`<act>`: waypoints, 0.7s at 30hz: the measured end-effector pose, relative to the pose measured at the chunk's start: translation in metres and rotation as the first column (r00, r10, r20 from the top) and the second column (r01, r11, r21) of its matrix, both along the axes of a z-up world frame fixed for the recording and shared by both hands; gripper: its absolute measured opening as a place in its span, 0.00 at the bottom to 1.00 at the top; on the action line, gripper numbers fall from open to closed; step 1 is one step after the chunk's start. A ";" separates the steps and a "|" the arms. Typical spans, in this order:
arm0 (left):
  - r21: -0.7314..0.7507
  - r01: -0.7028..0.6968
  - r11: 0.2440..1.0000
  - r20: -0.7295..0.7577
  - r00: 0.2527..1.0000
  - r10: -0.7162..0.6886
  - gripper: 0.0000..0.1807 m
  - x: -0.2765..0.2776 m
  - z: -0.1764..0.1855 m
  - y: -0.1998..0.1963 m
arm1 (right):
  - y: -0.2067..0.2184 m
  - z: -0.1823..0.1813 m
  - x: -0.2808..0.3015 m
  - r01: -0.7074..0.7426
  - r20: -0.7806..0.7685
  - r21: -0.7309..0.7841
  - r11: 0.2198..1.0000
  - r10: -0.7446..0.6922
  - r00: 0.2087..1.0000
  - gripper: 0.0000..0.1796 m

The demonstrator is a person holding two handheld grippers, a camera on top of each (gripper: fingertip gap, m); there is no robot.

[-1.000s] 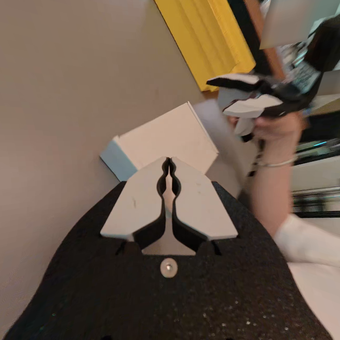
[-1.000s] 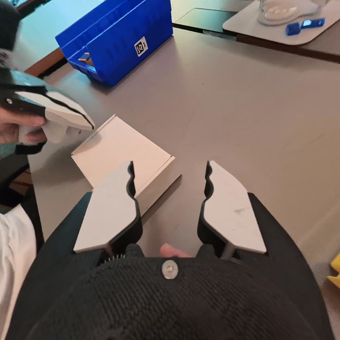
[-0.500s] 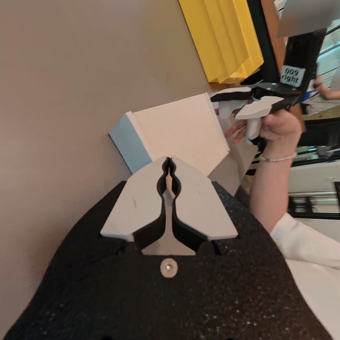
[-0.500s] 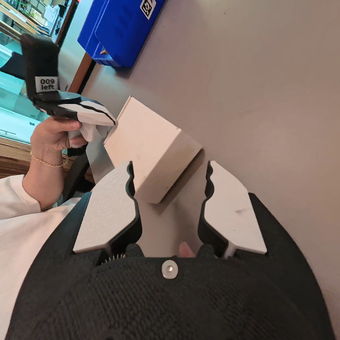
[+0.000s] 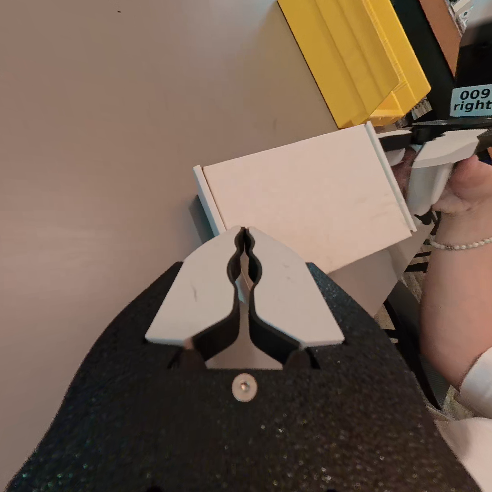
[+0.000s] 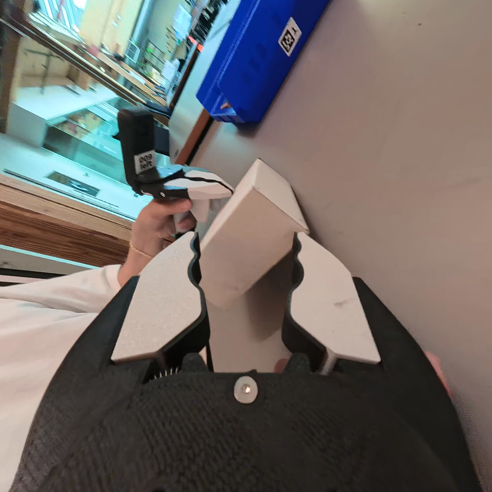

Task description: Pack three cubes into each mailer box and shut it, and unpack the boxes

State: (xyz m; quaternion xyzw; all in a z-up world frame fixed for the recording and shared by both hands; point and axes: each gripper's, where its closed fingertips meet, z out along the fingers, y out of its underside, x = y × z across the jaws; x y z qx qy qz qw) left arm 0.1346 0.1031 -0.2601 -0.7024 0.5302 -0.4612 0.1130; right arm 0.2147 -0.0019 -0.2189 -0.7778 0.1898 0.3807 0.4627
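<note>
A closed white mailer box [image 5: 306, 202] lies on the grey table; no cubes show. My left gripper [image 5: 243, 232] is shut and empty, with its tips at the box's near edge. In the right wrist view the left gripper [image 6: 225, 189] touches the box's [image 6: 247, 221] far left side. My right gripper [image 6: 246, 237] is open, and its fingers straddle the box's near end, one on each side. In the left wrist view the right gripper [image 5: 399, 149] is at the box's right end. I cannot tell whether the box rests flat or is tipped up.
A yellow bin [image 5: 354, 58] stands on the table beyond the box in the left wrist view. A blue bin [image 6: 266, 58] with a square tag stands near the table's edge [image 6: 198, 135] in the right wrist view. The person's white sleeves are close by.
My right gripper has moved forward, so the box now sits between its open fingers. My left gripper, still shut, has come up against the box. Both views have rolled.
</note>
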 end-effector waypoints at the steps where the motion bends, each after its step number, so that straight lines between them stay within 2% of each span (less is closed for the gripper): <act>1: 0.009 0.002 1.000 0.005 1.000 -0.002 0.00 0.001 0.000 -0.001 | 0.001 -0.001 -0.001 0.018 -0.008 -0.003 1.000 -0.018 1.000 0.38; 4: -0.001 0.000 1.000 0.019 1.000 0.000 0.00 0.003 0.001 -0.007 | -0.008 -0.020 -0.004 0.063 0.015 -0.091 0.994 -0.062 0.998 0.39; 8: 0.042 0.009 0.999 0.025 1.000 -0.010 0.00 0.006 0.002 -0.014 | -0.025 -0.017 -0.005 0.141 -0.012 -0.075 0.987 -0.143 0.990 0.37; 12: 0.076 0.005 0.997 0.031 0.999 -0.007 0.00 0.007 0.002 -0.017 | -0.036 -0.025 -0.004 0.172 -0.033 -0.122 0.978 -0.177 0.984 0.39; 18: 0.031 -0.021 0.999 0.062 0.998 0.019 0.00 0.001 0.002 -0.013 | -0.029 -0.031 -0.004 0.201 -0.075 -0.156 0.967 -0.214 0.974 0.40; 21: 0.014 -0.022 1.000 0.073 0.997 0.021 0.00 -0.002 0.002 -0.012 | -0.018 -0.030 -0.014 0.147 -0.128 -0.165 0.975 -0.169 0.977 0.40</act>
